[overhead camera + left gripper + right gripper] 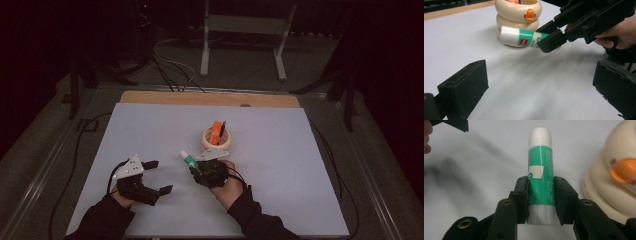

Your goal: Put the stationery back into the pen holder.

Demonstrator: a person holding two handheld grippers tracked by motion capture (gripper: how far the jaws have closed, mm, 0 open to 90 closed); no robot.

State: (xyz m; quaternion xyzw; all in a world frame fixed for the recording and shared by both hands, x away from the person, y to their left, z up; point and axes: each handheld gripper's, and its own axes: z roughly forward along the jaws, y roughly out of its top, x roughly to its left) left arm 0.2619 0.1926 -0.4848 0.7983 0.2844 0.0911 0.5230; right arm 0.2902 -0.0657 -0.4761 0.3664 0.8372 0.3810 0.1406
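A green and white glue stick (541, 175) is clamped between the jaws of my right gripper (541, 195), white cap pointing away from the hand. In the high view the glue stick (188, 160) hangs just above the table, in front of a cream duck-shaped holder (216, 140), held by the right gripper (196, 169). The left gripper view has the same glue stick (524, 37) level in front of the holder (518, 18). My left gripper (159, 176) rests at the near left, jaws wide apart with nothing between them.
The holder carries an orange item (215, 132) and a dark pen (222, 131). A white sheet (280, 165) covers the table, with a wooden edge (210, 98) at the far side. Cables and a metal frame stand on the dark floor beyond.
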